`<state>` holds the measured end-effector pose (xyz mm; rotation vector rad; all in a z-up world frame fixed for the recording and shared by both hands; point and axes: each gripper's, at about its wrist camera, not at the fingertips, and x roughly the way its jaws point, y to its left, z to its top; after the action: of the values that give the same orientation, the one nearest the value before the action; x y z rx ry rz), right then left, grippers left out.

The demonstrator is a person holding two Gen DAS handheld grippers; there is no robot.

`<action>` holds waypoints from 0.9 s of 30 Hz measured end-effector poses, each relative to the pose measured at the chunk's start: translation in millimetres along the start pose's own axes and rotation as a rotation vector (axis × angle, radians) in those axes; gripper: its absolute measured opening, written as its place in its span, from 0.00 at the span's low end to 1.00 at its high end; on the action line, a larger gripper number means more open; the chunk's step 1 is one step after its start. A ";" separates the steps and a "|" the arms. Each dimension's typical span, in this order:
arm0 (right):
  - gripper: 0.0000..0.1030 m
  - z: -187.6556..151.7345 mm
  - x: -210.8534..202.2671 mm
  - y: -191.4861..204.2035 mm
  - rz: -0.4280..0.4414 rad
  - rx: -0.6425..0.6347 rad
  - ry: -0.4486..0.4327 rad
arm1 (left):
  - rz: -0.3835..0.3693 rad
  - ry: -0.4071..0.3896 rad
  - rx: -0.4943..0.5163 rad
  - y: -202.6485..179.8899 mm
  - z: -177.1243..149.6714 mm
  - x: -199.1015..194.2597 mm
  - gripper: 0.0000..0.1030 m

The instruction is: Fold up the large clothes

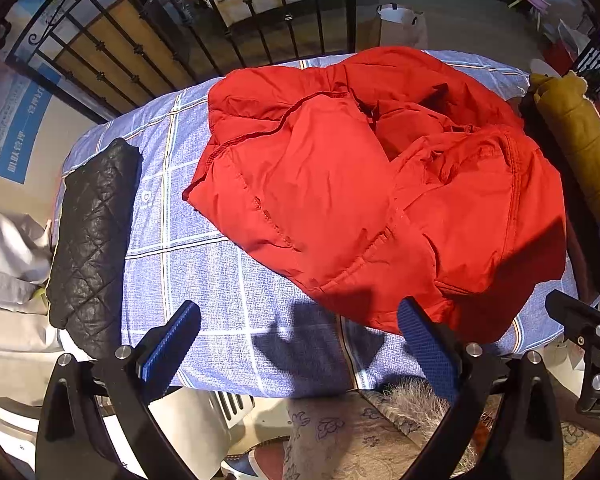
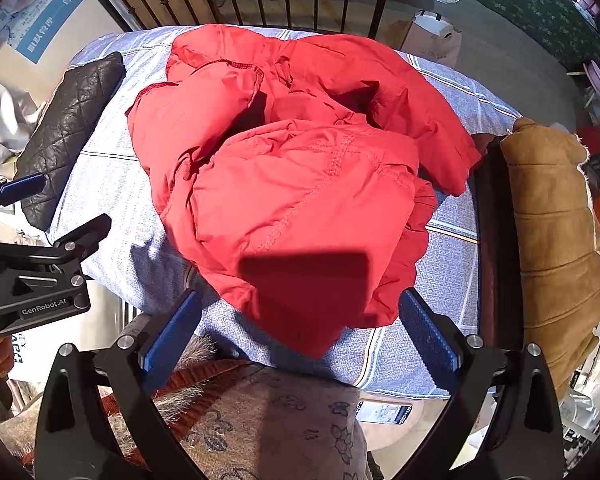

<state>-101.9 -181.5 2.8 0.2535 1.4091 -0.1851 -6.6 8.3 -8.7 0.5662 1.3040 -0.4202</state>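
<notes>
A large red jacket [image 1: 360, 184] lies crumpled in a heap on a table covered with a blue checked cloth [image 1: 220, 272]. It also shows in the right wrist view [image 2: 292, 184]. My left gripper [image 1: 300, 336] is open and empty, held above the table's near edge, just short of the jacket's near hem. My right gripper [image 2: 300, 320] is open and empty, over the jacket's near hem at the near edge. The left gripper shows at the left of the right wrist view [image 2: 40, 240]. The right gripper's finger shows at the right edge of the left wrist view [image 1: 580, 320].
A folded black quilted garment [image 1: 92, 240] lies on the table's left end. A folded brown coat [image 2: 552, 240] lies at the right end. A black iron railing [image 1: 180, 40] stands behind the table. A paper bag [image 1: 400, 24] sits on the floor beyond.
</notes>
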 end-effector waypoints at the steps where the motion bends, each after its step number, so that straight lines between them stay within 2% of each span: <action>1: 0.94 -0.2 -0.2 0.3 0.000 -0.001 0.000 | 0.000 0.000 0.000 0.0 -0.2 0.1 0.94; 27: 0.94 0.2 -0.8 0.8 0.005 -0.009 0.004 | 0.003 0.004 -0.001 0.9 -0.1 0.6 0.94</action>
<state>-101.6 -180.9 3.7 0.2495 1.4130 -0.1743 -6.0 9.0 -9.1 0.5684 1.3073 -0.4157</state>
